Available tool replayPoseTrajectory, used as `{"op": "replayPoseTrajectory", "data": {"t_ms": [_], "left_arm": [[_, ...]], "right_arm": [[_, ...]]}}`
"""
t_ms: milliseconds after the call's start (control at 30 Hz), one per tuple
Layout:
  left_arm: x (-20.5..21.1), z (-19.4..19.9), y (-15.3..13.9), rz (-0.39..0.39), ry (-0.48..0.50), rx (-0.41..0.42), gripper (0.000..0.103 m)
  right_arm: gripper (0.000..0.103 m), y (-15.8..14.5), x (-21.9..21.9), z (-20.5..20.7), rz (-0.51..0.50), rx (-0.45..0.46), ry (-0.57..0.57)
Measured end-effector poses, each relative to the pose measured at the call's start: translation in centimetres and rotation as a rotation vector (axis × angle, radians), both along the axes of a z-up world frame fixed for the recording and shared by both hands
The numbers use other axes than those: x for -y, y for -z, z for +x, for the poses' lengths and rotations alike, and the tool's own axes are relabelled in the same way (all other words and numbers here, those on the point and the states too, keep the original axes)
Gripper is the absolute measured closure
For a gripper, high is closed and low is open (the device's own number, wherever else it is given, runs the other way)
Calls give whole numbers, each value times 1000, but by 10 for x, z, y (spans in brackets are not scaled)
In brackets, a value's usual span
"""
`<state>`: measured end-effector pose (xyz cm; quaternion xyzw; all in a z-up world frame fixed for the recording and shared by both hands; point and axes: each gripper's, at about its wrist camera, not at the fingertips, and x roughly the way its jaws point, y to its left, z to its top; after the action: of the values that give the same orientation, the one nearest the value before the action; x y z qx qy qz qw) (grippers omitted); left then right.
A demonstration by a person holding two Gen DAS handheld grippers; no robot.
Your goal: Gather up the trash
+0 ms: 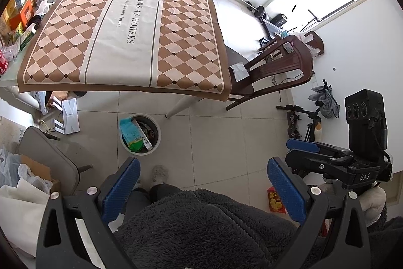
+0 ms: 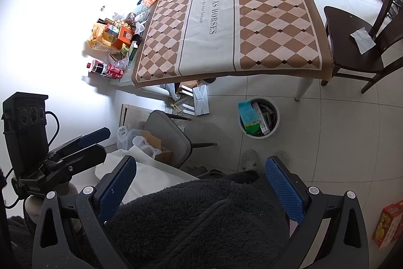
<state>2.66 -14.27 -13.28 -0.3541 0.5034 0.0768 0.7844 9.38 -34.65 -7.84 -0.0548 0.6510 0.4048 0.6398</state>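
Plainly the table (image 1: 126,24) takes up most of the room, its checked cloth (image 2: 226,17) hanging a little over the near edge and bare across the middle, which suggests the clearing there is largely done. A dark wooden chair (image 2: 352,47) stands at the table's far side with a scrap of white paper (image 2: 362,39) lying on its seat, and a grey chair (image 2: 166,140) sits nearer the person, beside a cardboard box and plastic bags. What looks like the remaining trash is a pile of snack boxes and wrappers (image 2: 113,39) crowded on the uncovered strip of table beside the cloth, with a cola bottle (image 2: 105,69) lying on its side just next to it. On the floor by a table leg stands the round white bin (image 1: 140,135), placed, I would judge, within easy reach of the table; it already holds a green packet and a long carton standing on end. A red snack box (image 2: 389,225) lies on the tiles well apart from the bin. The person stands back from the table in a dark fleece, both tools held close to the body and angled down toward the floor. The left gripper (image 1: 204,189) has its blue pads spread wide with nothing between them; the right gripper (image 2: 201,187) is likewise spread and empty.
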Motion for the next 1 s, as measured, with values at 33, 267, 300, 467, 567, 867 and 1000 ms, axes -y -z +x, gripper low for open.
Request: {"op": "replayPoseTrajectory", "data": {"t_ms": [33, 267, 300, 467, 567, 867, 1000], "left_arm": [[0, 2, 0, -1, 0, 0, 0], [1, 4, -1, -7, 7, 0, 0], [1, 4, -1, -6, 8, -1, 0], [2, 5, -1, -6, 8, 1, 0], [1, 5, -1, -6, 8, 0, 0], [2, 5, -1, -7, 6, 0, 0], [2, 5, -2, 1, 3, 6, 0]], "right_arm": [[0, 0, 1, 0, 0, -2, 4], [0, 0, 6, 2, -1, -1, 10], [0, 0, 6, 2, 0, -2, 9], [0, 0, 7, 4, -1, -1, 4], [0, 0, 8, 4, 0, -1, 4], [0, 0, 6, 3, -1, -1, 5], [0, 0, 8, 0, 0, -3, 9]]}}
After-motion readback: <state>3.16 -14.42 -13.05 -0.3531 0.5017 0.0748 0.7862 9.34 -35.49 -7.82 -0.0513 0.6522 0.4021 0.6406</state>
